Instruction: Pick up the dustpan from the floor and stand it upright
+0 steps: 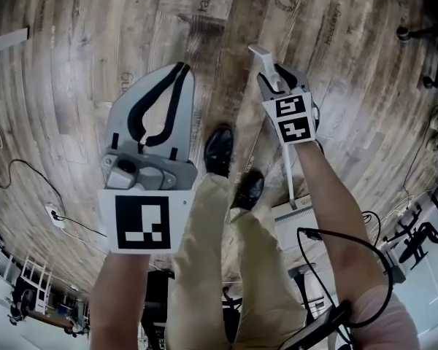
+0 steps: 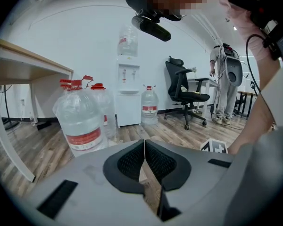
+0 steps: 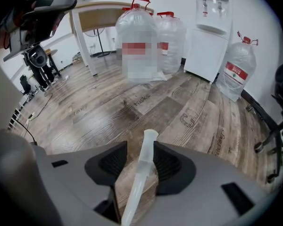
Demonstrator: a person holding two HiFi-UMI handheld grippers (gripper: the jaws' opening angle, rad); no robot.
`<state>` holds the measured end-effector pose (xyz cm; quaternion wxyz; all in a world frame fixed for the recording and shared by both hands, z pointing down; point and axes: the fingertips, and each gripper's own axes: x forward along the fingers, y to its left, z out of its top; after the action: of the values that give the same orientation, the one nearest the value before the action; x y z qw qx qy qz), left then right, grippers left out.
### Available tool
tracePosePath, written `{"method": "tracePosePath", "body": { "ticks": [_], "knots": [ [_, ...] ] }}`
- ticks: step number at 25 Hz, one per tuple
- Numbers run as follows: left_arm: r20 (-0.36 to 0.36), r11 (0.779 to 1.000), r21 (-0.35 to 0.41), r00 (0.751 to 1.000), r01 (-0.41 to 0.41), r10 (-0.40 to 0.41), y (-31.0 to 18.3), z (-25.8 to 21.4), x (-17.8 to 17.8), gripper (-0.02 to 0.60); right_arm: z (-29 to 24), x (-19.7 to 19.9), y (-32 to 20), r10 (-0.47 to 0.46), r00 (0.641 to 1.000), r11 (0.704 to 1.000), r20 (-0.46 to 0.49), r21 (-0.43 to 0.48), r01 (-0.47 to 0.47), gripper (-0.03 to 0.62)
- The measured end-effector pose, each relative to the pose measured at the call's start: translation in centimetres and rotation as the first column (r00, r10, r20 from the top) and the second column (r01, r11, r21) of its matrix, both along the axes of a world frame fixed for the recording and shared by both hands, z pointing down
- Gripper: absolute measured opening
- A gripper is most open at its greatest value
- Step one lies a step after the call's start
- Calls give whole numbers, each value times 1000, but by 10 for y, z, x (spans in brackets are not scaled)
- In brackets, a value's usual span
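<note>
The dustpan has a long white handle (image 1: 287, 162) and a pale grey pan (image 1: 295, 223) that sits low by the person's right shoe. My right gripper (image 1: 279, 77) is shut on the handle close to its top end. In the right gripper view the handle (image 3: 142, 166) runs up between the black pads (image 3: 112, 163), and its tip pokes out past them. My left gripper (image 1: 181, 68) hovers over bare floor to the left of the legs. Its jaws are shut with nothing in them, and in the left gripper view the left gripper's (image 2: 145, 144) pads meet.
Large water bottles (image 2: 81, 121) and a white water dispenser (image 2: 128, 95) stand by the wall, beside a desk (image 2: 23, 62). An office chair (image 2: 184, 93) and a standing person (image 2: 225, 86) are further back. A socket strip with cables (image 1: 55, 216) lies on the wood floor at the left.
</note>
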<state>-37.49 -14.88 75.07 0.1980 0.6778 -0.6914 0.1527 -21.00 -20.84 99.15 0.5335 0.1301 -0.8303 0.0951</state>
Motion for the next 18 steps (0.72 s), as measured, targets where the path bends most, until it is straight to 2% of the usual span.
{"method": "tracePosePath", "body": {
  "ticks": [5,10,18],
  "knots": [
    [8,1000,0,1000,-2,2,1,1,4,15,14,1,-2,8,1000,1000,-16,-17,-9,166],
    [24,1000,-5,999,-29,30,2,-2,9,15,16,4,-7,24,999,1000,-23,-15,-25,120],
    [46,999,17,998,-36,35,3,-31,19,15,-15,10,-6,51,999,999,9,-6,-50,112]
  ]
}}
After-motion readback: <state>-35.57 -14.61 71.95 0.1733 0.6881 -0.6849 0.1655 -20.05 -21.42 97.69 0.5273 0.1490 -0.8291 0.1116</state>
